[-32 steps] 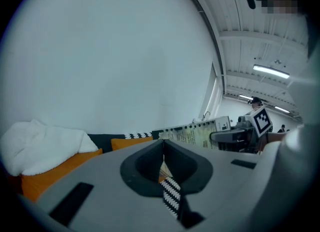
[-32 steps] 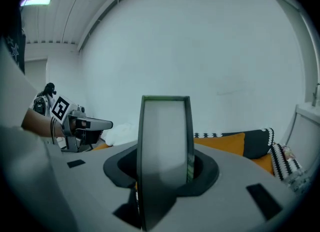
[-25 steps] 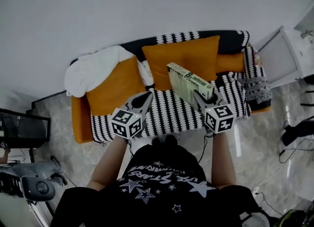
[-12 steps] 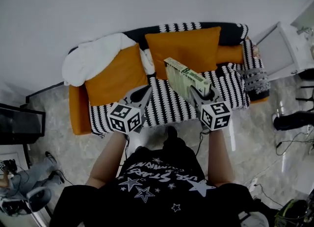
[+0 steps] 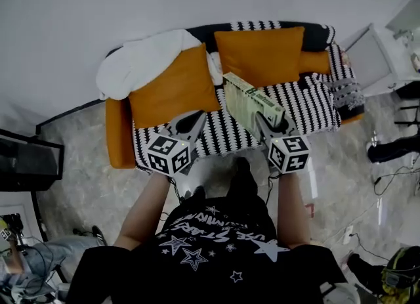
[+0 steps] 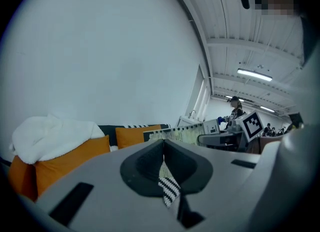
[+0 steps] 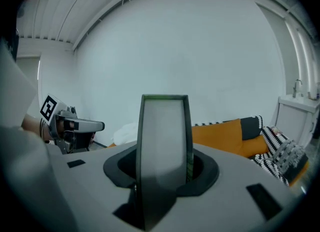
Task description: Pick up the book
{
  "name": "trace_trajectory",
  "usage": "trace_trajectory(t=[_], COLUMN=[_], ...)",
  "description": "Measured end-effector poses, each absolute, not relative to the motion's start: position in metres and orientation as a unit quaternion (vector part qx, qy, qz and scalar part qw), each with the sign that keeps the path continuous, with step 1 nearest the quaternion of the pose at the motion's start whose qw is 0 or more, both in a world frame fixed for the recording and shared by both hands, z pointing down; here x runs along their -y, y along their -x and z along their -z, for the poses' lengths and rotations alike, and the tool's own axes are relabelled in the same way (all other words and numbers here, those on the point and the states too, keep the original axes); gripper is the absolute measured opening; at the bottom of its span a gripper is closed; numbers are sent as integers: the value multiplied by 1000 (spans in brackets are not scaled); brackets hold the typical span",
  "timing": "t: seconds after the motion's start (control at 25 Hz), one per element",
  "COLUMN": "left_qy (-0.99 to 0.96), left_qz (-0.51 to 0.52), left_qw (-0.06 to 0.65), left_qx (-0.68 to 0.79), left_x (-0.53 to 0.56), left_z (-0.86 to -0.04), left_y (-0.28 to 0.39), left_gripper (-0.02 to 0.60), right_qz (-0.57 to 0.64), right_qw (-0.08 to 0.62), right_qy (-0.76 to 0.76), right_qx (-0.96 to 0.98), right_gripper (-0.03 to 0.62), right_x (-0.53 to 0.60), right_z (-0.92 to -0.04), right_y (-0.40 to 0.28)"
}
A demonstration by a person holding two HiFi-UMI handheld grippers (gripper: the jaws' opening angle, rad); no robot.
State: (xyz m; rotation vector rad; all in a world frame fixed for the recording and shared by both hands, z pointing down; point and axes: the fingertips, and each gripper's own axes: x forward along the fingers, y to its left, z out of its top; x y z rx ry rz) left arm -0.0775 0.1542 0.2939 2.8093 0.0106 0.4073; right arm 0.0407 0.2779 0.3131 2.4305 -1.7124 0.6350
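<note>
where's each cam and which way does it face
Head view: on the person's head, facing steeply down at the sofa; shows arms, left claw, right claw.
Left gripper view: on the left claw, looking along shut jaws toward the sofa.
Right gripper view: on the right claw, facing the wall past its book.
Shared: all show the book.

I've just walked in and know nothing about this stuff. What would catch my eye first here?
Probably the pale green book, gripped in the right tool in front of the sofa. The sofa's black-and-white striped cover, two bright orange cushions and a white blanket heaped at its left end also stand out. The left tool is shut and empty.
</note>
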Motion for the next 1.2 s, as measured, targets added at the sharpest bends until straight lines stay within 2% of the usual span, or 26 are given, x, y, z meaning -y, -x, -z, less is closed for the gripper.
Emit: trace_trajectory(t=[0.24, 0.56, 1.2], left_qy=[-979, -973, -977], left_qz=[-136, -142, -127], left_qw=[150, 154, 143], left_qx=[-36, -100, -95], left_x=[-161, -186, -257], left_z=[-292, -294, -272], left_y=[129, 165, 175], left_gripper=[8, 9, 9], right_qz=[-197, -199, -203], right_qw=[52, 51, 41], right_qy=[-818, -853, -860], right_qx=[537, 479, 467], right_gripper=[170, 170, 170], right_x=[-288, -333, -422], right_z=[-304, -298, -299], right_y=[19, 76, 91])
